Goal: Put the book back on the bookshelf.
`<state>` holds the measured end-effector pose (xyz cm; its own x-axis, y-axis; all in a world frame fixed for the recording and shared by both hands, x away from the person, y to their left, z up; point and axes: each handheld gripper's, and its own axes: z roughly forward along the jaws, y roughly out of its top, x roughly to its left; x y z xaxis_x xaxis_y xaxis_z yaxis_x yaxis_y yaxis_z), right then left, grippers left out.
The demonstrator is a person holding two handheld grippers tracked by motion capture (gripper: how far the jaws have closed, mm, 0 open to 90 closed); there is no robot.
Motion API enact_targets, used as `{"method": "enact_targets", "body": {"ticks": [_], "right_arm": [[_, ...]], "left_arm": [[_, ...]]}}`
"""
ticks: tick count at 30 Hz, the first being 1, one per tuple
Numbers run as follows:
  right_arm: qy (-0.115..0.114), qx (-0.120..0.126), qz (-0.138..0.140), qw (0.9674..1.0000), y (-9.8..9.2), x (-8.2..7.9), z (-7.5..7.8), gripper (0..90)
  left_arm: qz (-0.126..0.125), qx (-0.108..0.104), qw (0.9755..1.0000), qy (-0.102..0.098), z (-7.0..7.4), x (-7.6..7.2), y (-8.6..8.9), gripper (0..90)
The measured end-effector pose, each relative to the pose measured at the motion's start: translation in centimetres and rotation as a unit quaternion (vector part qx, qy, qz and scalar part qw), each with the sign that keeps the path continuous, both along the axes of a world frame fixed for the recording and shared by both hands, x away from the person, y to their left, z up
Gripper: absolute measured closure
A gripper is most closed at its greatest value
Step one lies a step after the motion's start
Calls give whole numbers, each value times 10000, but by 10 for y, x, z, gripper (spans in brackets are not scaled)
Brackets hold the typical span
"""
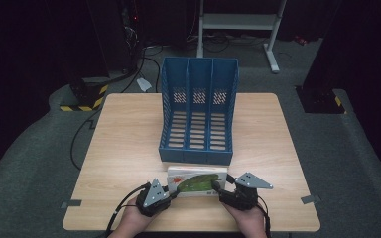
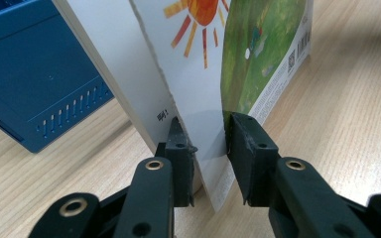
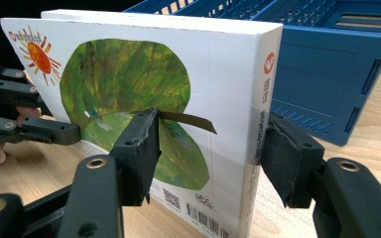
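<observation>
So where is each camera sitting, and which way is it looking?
High view: above the person's side, looking down on the table and blue file rack; both hands show.
Left gripper view: on the left gripper, facing the book.
Right gripper view: on the right gripper, facing the book's cover and spine.
All share the book and rack.

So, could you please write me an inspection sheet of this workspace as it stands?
Surface: light wooden table, bare apart from the items below.
Job's things: picture book at the near edge, held up on its edge; blue three-slot file rack just behind it, slots empty.
Clutter: nothing seen.
Grippers: left gripper shut on the book's cover; right gripper shut across the spine end.
Cables: black cable trails from the left gripper; more cables on the floor behind.
Surroundings: dark room, grey carpet, white metal frame at the back.
</observation>
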<state>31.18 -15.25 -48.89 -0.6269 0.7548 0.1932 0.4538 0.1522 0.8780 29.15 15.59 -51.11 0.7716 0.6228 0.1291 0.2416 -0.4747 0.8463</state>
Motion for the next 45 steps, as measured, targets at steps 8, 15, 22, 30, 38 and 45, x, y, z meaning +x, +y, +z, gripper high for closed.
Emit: {"method": "enact_targets", "body": {"ticks": [8, 15, 22, 30, 38, 45], "right_arm": [[-123, -64, 60, 9999, -1, -8, 1, 432], [-234, -64, 56, 9997, -1, -10, 3, 439], [-396, -150, 94, 9991, 2, -12, 3, 461], [-434, -152, 214, 9987, 1, -18, 5, 456], [-365, -92, 315, 9988, 2, -18, 5, 437], [-452, -183, 362, 9982, 8, -14, 5, 427]], "left_arm": [[211, -200, 9995, -128, 4, -6, 7, 576], [490, -426, 9979, -92, 6, -1, 8, 418], [619, -403, 9972, -122, 6, 0, 9, 412], [757, -655, 9950, -28, 8, 5, 11, 308], [516, -770, 9953, 266, 5, 14, -2, 306], [649, -724, 9951, 184, 6, 7, 3, 420]]}}
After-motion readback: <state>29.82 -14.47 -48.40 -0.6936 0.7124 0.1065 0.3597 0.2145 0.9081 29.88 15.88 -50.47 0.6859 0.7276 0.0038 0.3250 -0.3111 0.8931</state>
